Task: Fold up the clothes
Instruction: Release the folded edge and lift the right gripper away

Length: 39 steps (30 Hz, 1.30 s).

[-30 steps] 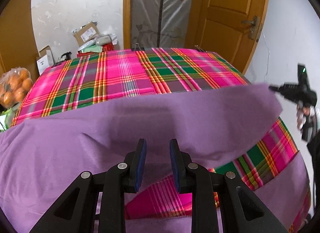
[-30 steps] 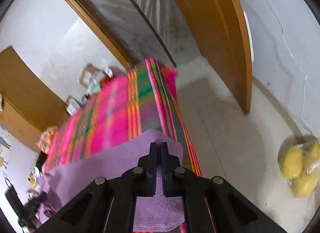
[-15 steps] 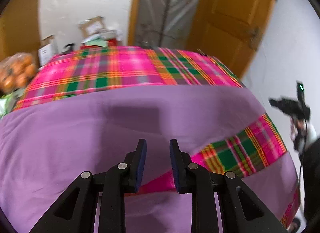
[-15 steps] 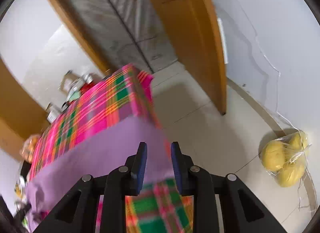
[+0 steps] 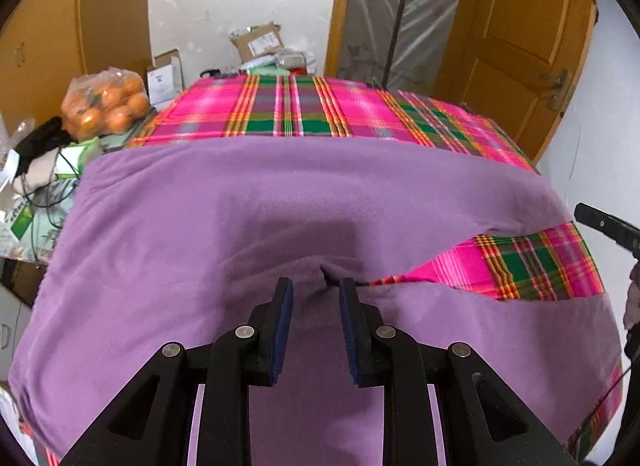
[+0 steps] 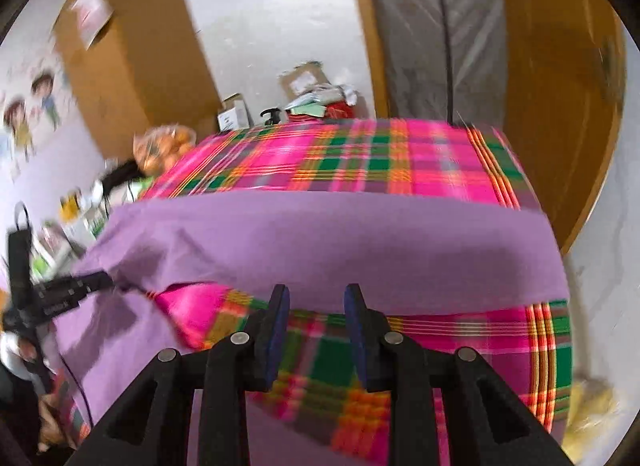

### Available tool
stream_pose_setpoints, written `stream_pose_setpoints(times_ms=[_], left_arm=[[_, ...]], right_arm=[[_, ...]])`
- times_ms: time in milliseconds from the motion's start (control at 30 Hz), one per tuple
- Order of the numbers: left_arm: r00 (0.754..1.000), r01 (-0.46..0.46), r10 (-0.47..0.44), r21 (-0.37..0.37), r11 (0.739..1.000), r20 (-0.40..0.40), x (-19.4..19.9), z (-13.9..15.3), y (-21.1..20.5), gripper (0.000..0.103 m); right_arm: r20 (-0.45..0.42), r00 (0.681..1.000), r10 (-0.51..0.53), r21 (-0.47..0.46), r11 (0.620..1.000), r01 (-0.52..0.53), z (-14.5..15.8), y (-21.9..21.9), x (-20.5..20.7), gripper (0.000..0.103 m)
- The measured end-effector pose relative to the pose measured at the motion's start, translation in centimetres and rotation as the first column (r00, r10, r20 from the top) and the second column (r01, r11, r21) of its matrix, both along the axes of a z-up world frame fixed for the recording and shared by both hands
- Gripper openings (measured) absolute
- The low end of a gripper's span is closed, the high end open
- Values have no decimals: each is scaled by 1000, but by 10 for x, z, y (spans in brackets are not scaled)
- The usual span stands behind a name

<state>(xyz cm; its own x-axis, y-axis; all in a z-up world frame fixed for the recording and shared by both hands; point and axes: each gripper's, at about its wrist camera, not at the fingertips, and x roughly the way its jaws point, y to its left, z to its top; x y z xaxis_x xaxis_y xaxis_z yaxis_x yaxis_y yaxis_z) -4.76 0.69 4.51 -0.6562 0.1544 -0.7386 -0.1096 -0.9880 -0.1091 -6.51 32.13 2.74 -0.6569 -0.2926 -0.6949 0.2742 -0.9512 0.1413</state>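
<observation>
A purple fleece garment [image 5: 280,205] lies spread across a table covered by a pink and green plaid cloth [image 5: 304,113]. Its near part hangs over the table's front edge. My left gripper [image 5: 314,290] is open, its fingers just above a small bunched fold of the purple fabric, holding nothing. My right gripper [image 6: 316,298] is open and empty above a bare strip of plaid cloth [image 6: 400,330], with the purple garment [image 6: 340,242] just beyond its fingertips. The left gripper also shows at the left of the right wrist view [image 6: 96,280].
A bag of oranges [image 5: 106,101] and cardboard boxes [image 5: 256,41] stand at the table's far left. Cluttered packets and cables [image 5: 36,185] lie left of the table. An orange wooden door [image 5: 520,49] is at the far right.
My right gripper let go of the purple corner, opened and swung back over the table. The garment now lies flat on the cloth. My left gripper moved forward, staying open.
</observation>
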Motion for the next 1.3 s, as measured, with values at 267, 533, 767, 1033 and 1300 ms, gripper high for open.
stream_pose_setpoints(times_ms=[267,533,767,1033,1300], left_arm=[[998,1,-2,-16,1000,-59,27,16,1,25],[997,2,-5,-36,999,-81,40,23,-1,25],[993,7,-14,-61,998,-119,52,31,-1,25],[993,7,-15,-69,998,-118,57,31,-2,25],[993,-3,-9,-93,996,-121,55,33,2,25]], right_arm=[[-66,997,34,154,988,-24,25,-84,47,29],[-91,995,36,218,976,-16,31,-111,65,29],[-101,994,46,260,965,-19,32,-122,72,29],[-141,989,50,341,940,1,34,-136,80,29],[-148,987,66,366,931,-8,33,-143,81,29]])
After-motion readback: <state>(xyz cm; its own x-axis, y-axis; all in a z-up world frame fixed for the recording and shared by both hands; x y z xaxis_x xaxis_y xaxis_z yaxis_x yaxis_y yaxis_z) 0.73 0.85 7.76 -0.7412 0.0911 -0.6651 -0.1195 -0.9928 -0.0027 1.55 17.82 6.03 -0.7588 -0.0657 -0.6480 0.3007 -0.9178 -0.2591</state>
